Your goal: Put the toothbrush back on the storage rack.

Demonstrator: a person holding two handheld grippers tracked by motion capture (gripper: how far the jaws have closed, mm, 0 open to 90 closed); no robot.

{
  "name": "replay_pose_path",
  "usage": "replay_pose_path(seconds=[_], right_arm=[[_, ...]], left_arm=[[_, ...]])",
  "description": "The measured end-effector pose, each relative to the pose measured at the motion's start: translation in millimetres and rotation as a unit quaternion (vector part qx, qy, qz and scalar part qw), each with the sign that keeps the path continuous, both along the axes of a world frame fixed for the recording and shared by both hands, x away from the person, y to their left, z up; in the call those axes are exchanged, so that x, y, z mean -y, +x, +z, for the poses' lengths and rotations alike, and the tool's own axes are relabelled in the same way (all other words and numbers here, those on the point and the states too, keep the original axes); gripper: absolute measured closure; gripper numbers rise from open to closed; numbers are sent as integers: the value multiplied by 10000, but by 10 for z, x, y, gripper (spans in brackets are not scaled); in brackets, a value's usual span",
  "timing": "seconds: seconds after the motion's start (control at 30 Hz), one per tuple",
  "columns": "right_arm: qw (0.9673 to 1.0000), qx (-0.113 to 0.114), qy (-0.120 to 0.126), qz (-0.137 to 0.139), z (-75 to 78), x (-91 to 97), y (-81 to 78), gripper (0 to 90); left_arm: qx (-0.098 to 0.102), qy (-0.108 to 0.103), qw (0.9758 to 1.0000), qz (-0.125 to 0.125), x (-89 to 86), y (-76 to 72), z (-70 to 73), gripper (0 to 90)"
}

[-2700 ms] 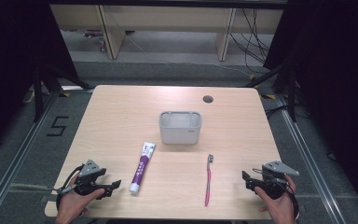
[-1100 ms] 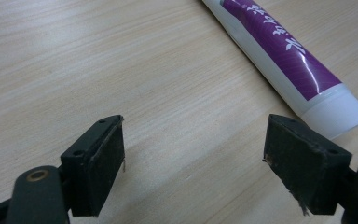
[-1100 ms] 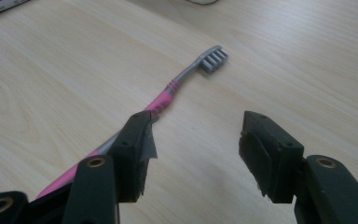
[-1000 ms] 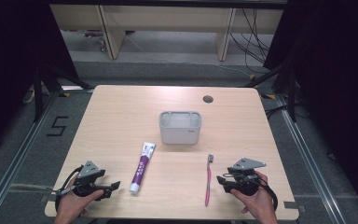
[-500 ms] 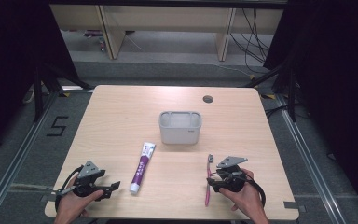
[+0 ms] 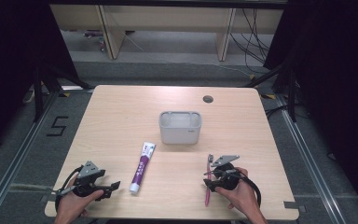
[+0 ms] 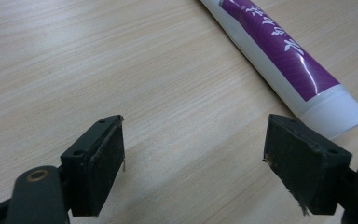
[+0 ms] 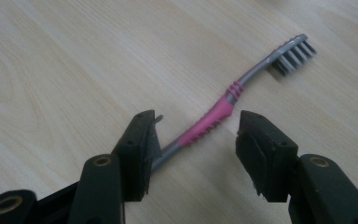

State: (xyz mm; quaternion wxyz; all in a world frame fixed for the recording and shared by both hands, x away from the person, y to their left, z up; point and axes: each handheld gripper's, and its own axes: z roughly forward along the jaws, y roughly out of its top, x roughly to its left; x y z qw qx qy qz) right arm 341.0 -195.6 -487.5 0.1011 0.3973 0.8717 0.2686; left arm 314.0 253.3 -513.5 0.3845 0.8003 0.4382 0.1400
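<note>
Two jaws of the right gripper wide apart, straddling the toothbrush handle low over the bench. Best lowered until the pink grip sits square between them, then closed gently. Pink and grey handle, dark and white bristles, lying flat near the bench's near edge. Left gripper jaws wide too, empty, beside the toothpaste tube.

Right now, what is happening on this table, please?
A person sits at a wooden table with a hand-held gripper in each hand. The right hand-held gripper is open, its jaws on either side of a pink and grey toothbrush that lies flat. The left hand-held gripper is open near the cap end of a toothpaste tube. A grey bin stands mid-table.
</note>
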Motion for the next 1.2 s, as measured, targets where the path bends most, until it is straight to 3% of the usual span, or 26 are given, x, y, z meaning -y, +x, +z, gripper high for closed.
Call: replay_pose_path(seconds=[0.17,0.2,0.23,0.27,0.3,0.37,0.4,0.43,0.47,0.53,0.57,0.73,0.9,1.1,1.2], right_arm=[[9998,-183,-116,-35,-9,-29,8,524],[9998,-183,-116,-35,-9,-29,8,524],[9997,-29,-161,190,-25,-2,40,545],[9996,-251,-137,77,-17,-12,17,554],[9992,-320,-204,-116,-4,-12,1,563],[9992,-372,-137,-32,-13,-3,5,589],[9992,-372,-137,-32,-13,-3,5,589],[9995,-149,-205,180,-16,41,34,620],[9995,-149,-205,180,-16,41,34,620],[9988,-363,-334,-79,-9,37,17,648],[9987,-351,-324,149,-9,65,38,682],[9976,-418,-477,287,31,99,51,742],[9938,-562,-824,492,65,111,128,783],[9890,-793,-1062,658,86,36,203,772],[9875,-772,-1153,753,91,14,243,774]], left_arm=[[5,-1,10000,-15,2,14,-3,196],[5,-1,10000,-15,2,14,-3,196],[19,-48,10000,-3,10,13,-8,196],[23,-21,10000,-26,7,12,-5,196],[21,-15,10000,-35,7,11,-4,196],[54,-51,10000,12,15,8,-8,196],[54,-51,10000,12,15,8,-8,196],[44,-65,10000,-17,11,12,-9,196],[44,-65,10000,-17,11,12,-9,196],[32,-54,10000,-16,12,11,-7,196],[46,-49,10000,-1,14,9,-7,196],[39,-62,10000,-16,14,10,-8,196],[8,-52,10000,-26,18,10,-3,196],[9,-31,10000,-52,16,10,-3,196],[0,-15,10000,-80,10,11,1,196]])
